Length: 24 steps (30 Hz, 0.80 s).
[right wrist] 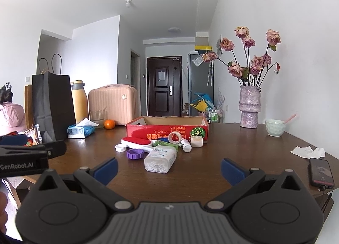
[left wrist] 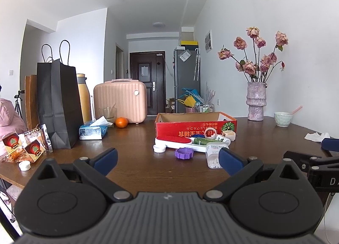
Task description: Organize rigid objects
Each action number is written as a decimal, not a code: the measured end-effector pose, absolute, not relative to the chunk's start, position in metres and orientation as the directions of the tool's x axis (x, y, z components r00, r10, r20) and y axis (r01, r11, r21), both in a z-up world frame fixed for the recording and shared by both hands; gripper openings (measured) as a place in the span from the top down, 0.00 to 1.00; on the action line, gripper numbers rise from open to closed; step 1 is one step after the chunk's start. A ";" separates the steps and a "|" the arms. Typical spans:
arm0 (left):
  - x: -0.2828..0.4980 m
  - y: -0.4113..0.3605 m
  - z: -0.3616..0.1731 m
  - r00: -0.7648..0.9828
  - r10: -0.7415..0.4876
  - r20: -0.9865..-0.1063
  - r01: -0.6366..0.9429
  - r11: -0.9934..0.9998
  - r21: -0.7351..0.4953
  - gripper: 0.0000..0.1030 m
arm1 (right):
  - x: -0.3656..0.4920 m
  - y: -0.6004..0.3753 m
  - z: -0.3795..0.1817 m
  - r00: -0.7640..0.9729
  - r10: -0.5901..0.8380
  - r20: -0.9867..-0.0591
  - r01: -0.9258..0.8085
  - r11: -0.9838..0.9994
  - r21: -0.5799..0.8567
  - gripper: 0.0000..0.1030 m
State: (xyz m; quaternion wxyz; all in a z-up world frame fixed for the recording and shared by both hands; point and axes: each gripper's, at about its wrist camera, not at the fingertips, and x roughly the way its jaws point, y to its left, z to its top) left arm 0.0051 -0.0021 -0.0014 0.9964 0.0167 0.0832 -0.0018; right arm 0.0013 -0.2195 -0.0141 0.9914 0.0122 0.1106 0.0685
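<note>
Ridged purple cap (right wrist: 135,154) on glossy wood

Worktop (right wrist: 243,150): dark brown wood. Box (right wrist: 167,133): red, yellow lettering, green pumpkin print. Cap (right wrist: 135,154): purple. Lint brush (right wrist: 137,142): white, red pad. Vase (right wrist: 250,106): mottled lilac. Case (right wrist: 113,105): ribbed pink.

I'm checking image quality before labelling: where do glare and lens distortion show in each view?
Left wrist view: window light glares off the dark table near the tissue pack; walls bow and corners vignette black. Right wrist view: similar sheen on the table, the black bag leans from fisheye bending. Both stay sharp; each open claw, left and right, looms large.
</note>
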 end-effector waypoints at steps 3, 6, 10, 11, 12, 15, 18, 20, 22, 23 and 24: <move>0.005 -0.002 -0.001 0.986 0.000 -0.164 0.006 0.999 0.034 0.00 | 0.001 -0.218 -0.013 0.967 0.136 -0.214 -0.131 0.991 0.037 0.00; 0.005 -0.002 0.000 0.986 0.000 -0.165 0.006 0.999 0.036 0.00 | 0.001 -0.218 -0.014 0.967 0.136 -0.218 -0.131 0.991 0.038 0.00; 0.006 -0.002 0.001 0.986 0.000 -0.164 0.006 0.999 0.038 0.00 | 0.001 -0.218 -0.013 0.967 0.135 -0.217 -0.130 0.991 0.036 0.00; 0.006 -0.001 0.001 0.987 0.000 -0.164 0.006 0.999 0.038 0.00 | 0.001 -0.218 -0.013 0.967 0.135 -0.217 -0.131 0.991 0.035 0.00; 0.006 -0.001 0.001 0.986 0.000 -0.164 0.006 0.999 0.038 0.00 | 0.001 -0.218 -0.013 0.966 0.136 -0.218 -0.131 0.991 0.036 0.00; 0.006 -0.001 0.001 0.986 -0.001 -0.168 0.008 0.999 0.041 0.00 | 0.001 -0.218 -0.014 0.966 0.135 -0.220 -0.130 0.991 0.039 0.00; 0.006 -0.001 0.001 0.986 0.000 -0.167 0.007 0.999 0.042 0.00 | 0.001 -0.217 -0.014 0.966 0.136 -0.220 -0.131 0.991 0.037 0.00; 0.006 -0.001 0.001 0.986 0.000 -0.167 0.007 0.999 0.043 0.00 | 0.001 -0.217 -0.014 0.967 0.135 -0.218 -0.131 0.991 0.031 0.00; 0.006 -0.001 0.001 0.986 -0.001 -0.168 0.008 0.999 0.045 0.00 | 0.001 -0.215 -0.015 0.967 0.136 -0.216 -0.133 0.991 0.027 0.00; 0.006 -0.002 0.001 0.986 0.000 -0.168 0.008 0.999 0.046 0.00 | 0.001 -0.215 -0.015 0.967 0.137 -0.216 -0.135 0.991 0.025 0.00; 0.006 -0.002 0.001 0.986 -0.001 -0.167 0.009 0.999 0.047 0.00 | 0.001 -0.215 -0.015 0.967 0.138 -0.216 -0.136 0.990 0.025 0.00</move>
